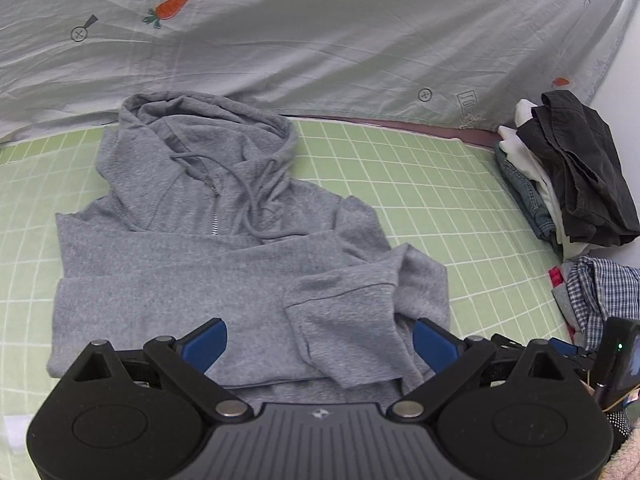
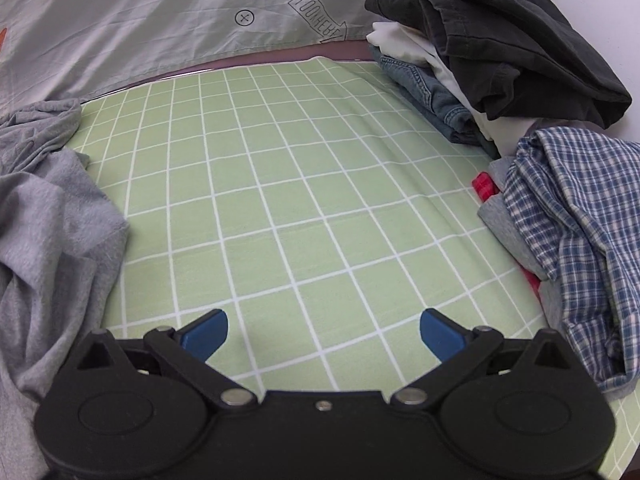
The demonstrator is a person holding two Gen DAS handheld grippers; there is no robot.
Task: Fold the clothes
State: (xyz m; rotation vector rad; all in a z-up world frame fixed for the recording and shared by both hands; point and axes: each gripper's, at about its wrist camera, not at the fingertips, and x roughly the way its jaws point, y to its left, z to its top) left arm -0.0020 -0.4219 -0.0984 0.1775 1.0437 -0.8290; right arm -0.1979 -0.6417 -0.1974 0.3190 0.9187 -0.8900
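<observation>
Blue-padded fingers of the left hand-held gripper (image 1: 320,344) are seen spread wide apart, with nothing clamped between them; they are poised directly over the near hem of the grey fleece zip-up hoodie (image 1: 224,248). The hoodie is laid flat on the green bed sheet with a white grid (image 1: 440,184), its long axis running straight away from that gripper: hem nearest, hood farthest, against the pale grey duvet with carrot prints (image 1: 320,40). Both sleeves are already folded across the body, and one cuff (image 1: 340,320) lies between the open fingers.

To the right of the hoodie, the right hand-held gripper (image 2: 322,336) is held over bare sheet, its fingers likewise apart and empty. From it, the hoodie's edge is found off to the left side, near but not under the fingers. The left gripper is therefore judged the nearer, and a hem-to-hood fold along the garment's long axis appears to be the step that remains; the right gripper would have to be brought leftward to the other hem corner.

Farther right of the hoodie, well apart from it, a stack of folded clothes topped by a dark charcoal garment (image 2: 500,40) and a crumpled blue plaid shirt (image 2: 580,240) are seen.
</observation>
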